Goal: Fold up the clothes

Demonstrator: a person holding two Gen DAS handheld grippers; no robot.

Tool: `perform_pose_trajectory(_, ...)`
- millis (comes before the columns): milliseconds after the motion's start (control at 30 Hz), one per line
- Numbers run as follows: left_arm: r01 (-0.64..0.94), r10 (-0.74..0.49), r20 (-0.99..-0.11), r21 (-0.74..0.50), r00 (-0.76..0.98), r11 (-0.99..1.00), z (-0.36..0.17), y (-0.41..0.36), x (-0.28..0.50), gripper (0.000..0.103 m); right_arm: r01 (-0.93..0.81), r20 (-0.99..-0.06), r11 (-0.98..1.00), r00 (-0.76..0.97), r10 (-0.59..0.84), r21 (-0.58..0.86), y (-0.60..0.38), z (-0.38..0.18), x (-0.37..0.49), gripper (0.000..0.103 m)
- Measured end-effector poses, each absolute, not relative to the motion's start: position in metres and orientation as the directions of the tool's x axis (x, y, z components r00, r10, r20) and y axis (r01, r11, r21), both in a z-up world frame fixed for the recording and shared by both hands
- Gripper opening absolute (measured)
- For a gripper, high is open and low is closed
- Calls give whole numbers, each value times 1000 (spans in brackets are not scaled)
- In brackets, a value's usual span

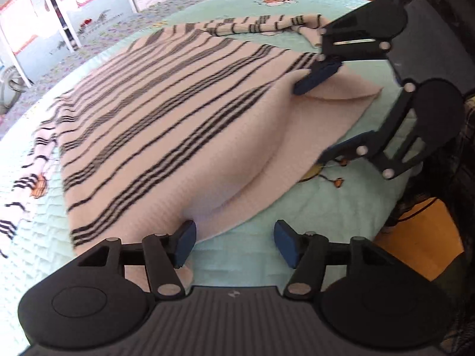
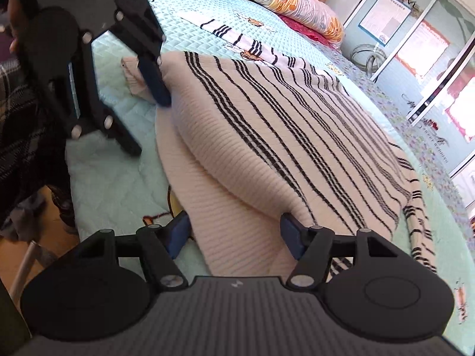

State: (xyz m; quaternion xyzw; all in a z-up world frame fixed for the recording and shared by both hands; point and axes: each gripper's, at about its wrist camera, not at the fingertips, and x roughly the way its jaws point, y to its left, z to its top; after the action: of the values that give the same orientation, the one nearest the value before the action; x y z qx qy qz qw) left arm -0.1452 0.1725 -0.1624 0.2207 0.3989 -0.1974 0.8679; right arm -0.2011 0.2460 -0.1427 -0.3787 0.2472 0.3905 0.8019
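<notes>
Your left tongs are sitting nearest the lens, jaws standing apart, with the cream knitted sweater with black stripes lying just ahead of them on the pale green quilted bed cover. One blue pad is touching the sweater's near hem corner, while the other is hovering over bare cover, so nothing is being pinched. Your right tongs are likewise standing open; plain cream fabric is lying between their pads, but neither pad looks to be pressing on it.

Both tongs are working the same plain, unstriped end of the sweater, one at each corner, and that end is already lying doubled over in a soft fold. From either tongs, the garment's long axis is running straight away toward the far side of the bed, stripes following it, with a striped sleeve trailing out beyond the body.

Judging by this, the coming move is turning on that axis: a fold would be carried forward, away from you, along the stripes. Neither hand is clearly nearer; each is sitting right at its own corner.
</notes>
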Motion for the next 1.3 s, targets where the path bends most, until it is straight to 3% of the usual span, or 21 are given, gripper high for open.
perform_pose_trajectory(100, 477, -107, -771, 273, 628, 836, -161, 179, -140, 63, -808, -689, 403, 583, 432, -431, 243, -144, -204, 66)
perform_pose_trajectory(400, 497, -117, -782, 265, 612, 826, -160, 188, -140, 61, -806, -690, 404, 585, 426, -433, 245, -145, -204, 62)
perform_pose_trajectory(467, 501, -114, -776, 280, 620, 819, -162, 187, -140, 62, -802, -686, 403, 590, 425, -440, 245, -147, -208, 52)
perform_pose_trajectory(567, 505, -108, -768, 303, 632, 808, -165, 183, -138, 61, -792, -674, 404, 606, 423, -458, 244, -149, -212, 47)
perform_pose_trajectory(667, 497, -108, -761, 303, 640, 813, -165, 185, -139, 46, -775, -656, 409, 628, 418, -482, 244, -151, -213, 46)
perform_pose_trajectory(733, 488, -109, -758, 295, 643, 822, -165, 186, -138, 24, -766, -646, 411, 640, 416, -495, 244, -152, -213, 45)
perform_pose_trajectory(767, 485, -112, -758, 289, 642, 825, -165, 187, -138, 21, -767, -644, 409, 639, 419, -495, 245, -153, -214, 42)
perform_pose_trajectory(867, 482, -116, -754, 286, 646, 829, -166, 187, -140, 19, -771, -638, 388, 637, 433, -505, 246, -158, -221, 21)
perform_pose_trajectory(1033, 490, -127, -761, 271, 636, 829, -163, 189, -140, 7, -777, -642, 384, 629, 438, -499, 248, -160, -226, 0)
perform_pose_trajectory(1233, 568, -193, -810, 199, 554, 799, -137, 203, -151, 4, -892, -775, 381, 415, 477, -244, 236, -123, -211, 0)
perform_pose_trajectory(1300, 610, -180, -844, 203, 506, 766, -143, 202, -157, 3, -916, -804, 297, 385, 453, -271, 233, -128, -224, 0)
